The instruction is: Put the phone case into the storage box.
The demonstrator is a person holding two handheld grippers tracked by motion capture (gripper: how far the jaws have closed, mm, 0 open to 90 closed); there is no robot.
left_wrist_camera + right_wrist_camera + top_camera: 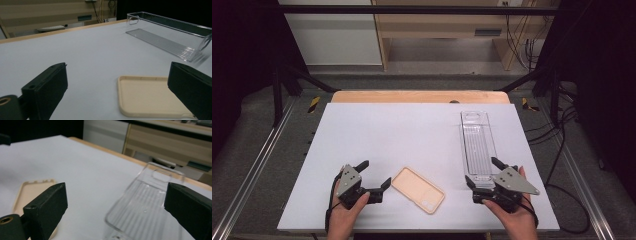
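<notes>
Left gripper [374,175]: jaws wide, nothing between, hand low on table [402,130] just left of phone case [417,189]. Case flat, open side up, near front edge; likely light, thin, flexible, so pinch raised rim. Right gripper [484,173]: jaws spread at near end of clear tray [478,145], right of case, not visibly pressing.

The white flat counter [412,130] has a light wooden edge at its far side. Behind it stands a pale wooden piece of furniture [437,25], with black cables [519,40] hanging beside it.
</notes>
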